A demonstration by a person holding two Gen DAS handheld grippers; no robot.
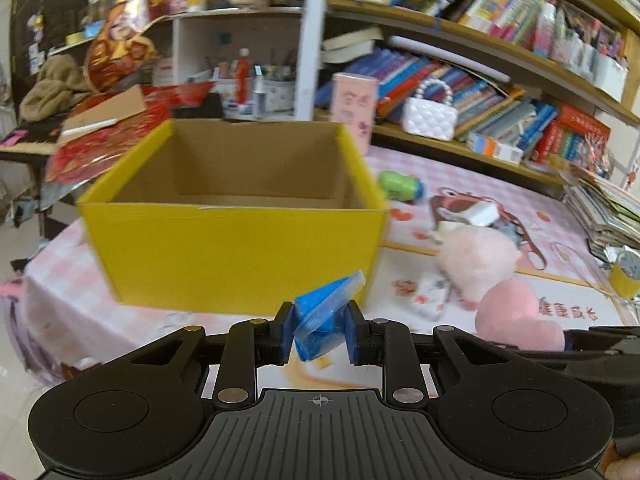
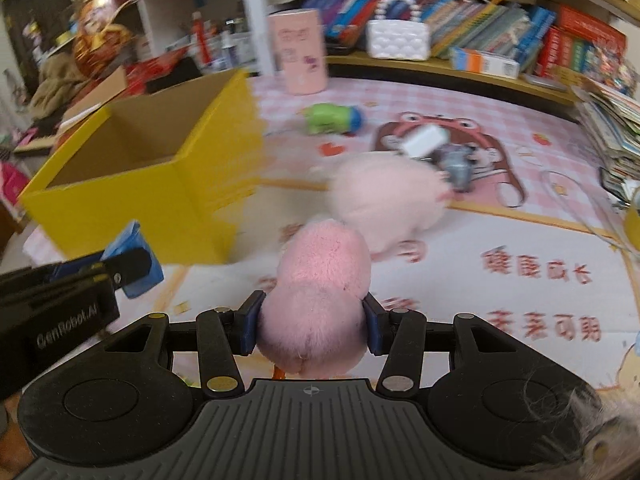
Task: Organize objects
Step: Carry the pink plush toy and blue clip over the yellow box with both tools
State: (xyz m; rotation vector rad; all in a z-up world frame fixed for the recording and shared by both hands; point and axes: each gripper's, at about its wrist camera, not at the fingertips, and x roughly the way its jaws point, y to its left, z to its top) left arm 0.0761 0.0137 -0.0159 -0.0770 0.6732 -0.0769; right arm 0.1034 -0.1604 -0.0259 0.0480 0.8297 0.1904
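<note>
Before the open yellow cardboard box [image 1: 236,240] on the pink cartoon-print tablecloth [image 2: 520,240], our left gripper [image 1: 319,330] pinches a small blue plastic packet [image 1: 326,312]; our right gripper [image 2: 312,326] clasps a fluffy pink plush toy [image 2: 320,288]

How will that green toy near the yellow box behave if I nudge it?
The green toy looks rounded and lies on its side, so it may roll. It seems hard plastic, probably light and stiff. The mat looks smooth, so it could slide.
</note>
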